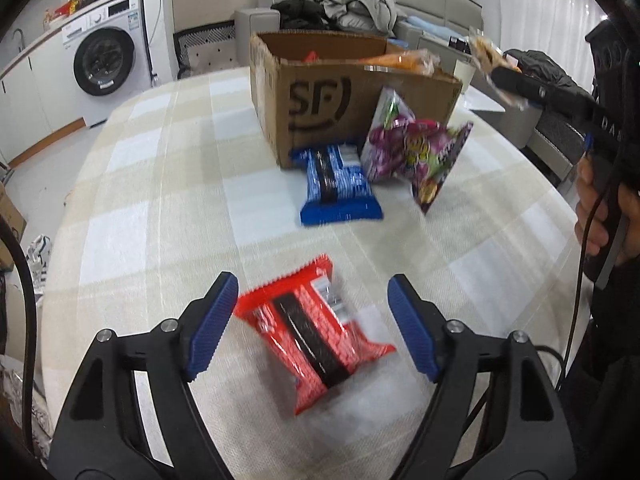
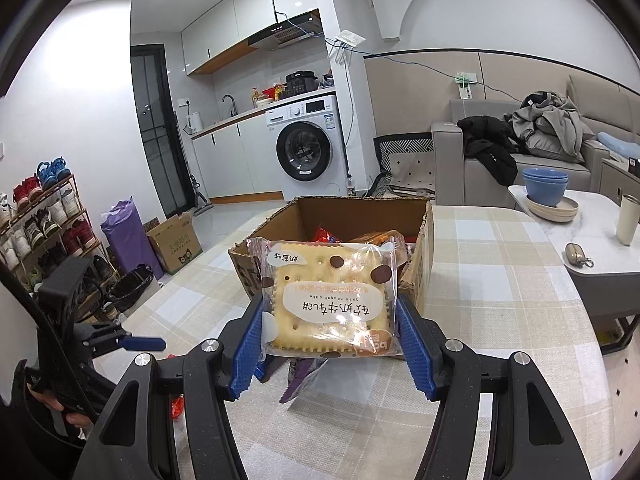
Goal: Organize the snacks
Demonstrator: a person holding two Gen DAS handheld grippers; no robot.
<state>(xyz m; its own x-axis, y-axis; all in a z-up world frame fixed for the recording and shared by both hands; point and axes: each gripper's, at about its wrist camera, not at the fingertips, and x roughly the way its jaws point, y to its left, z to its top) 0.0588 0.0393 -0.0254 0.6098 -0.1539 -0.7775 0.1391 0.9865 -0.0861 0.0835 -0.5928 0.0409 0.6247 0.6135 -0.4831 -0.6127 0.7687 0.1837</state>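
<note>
Here, right gripper point(image 2: 330, 344) pinching a glossy square cracker packet point(image 2: 328, 300); left gripper point(image 1: 310, 330) wide apart over a crinkly red wrapper point(image 1: 312, 332)

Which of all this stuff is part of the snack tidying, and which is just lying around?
Part of the job: cardboard box, cracker packet in the right gripper, red snack pack, blue snack pack, purple candy bag.

Lying about: blue bowls, washing machine, shoe rack.

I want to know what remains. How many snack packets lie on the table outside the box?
3: red packet between the left gripper fingers, blue packet against the cardboard box, purple packet beside it. More may be hidden.
</note>
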